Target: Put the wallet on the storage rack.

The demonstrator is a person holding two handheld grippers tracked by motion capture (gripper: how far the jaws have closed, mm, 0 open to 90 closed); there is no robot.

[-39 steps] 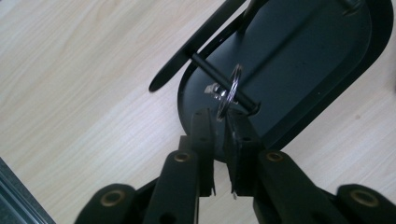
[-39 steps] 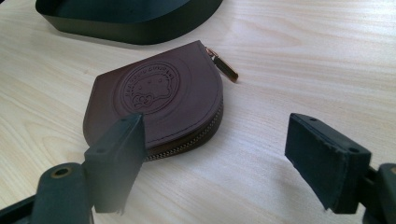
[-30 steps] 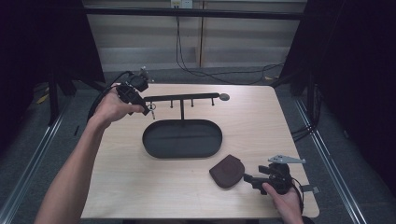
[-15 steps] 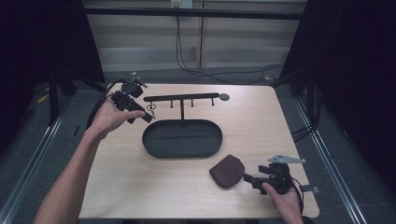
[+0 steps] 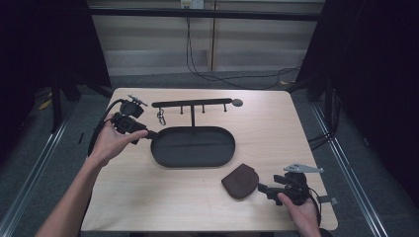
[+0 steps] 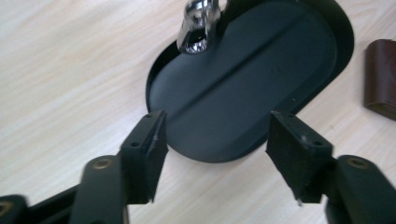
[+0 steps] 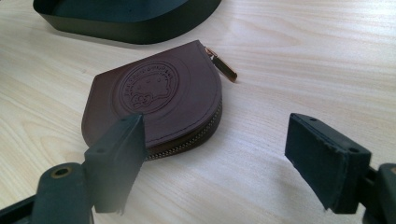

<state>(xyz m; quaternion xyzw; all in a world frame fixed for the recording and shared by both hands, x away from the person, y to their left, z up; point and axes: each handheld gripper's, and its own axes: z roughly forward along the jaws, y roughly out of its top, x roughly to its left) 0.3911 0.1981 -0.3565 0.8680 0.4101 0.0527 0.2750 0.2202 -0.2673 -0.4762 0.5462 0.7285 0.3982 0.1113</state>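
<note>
Left gripper (image 5: 148, 133) is held at the black oval tray's (image 5: 217, 159) left end, jaws just opened, nothing between. Right gripper (image 7: 212, 158) is spread beside the brown coin pouch (image 7: 154, 100) lying flat near the tray.

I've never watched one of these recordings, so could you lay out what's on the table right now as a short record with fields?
Surface: pale wooden table
Centre: black oval tray bearing a black T-shaped hook rack
On the rack: silver metal key clip, hanging from a hook near the left end
Front right: brown leather zip coin pouch, lying flat on the table
Left gripper: jaws have just been opening, nothing between them, by the tray's left end
Right gripper: open, aimed at the pouch, not gripping it
</note>
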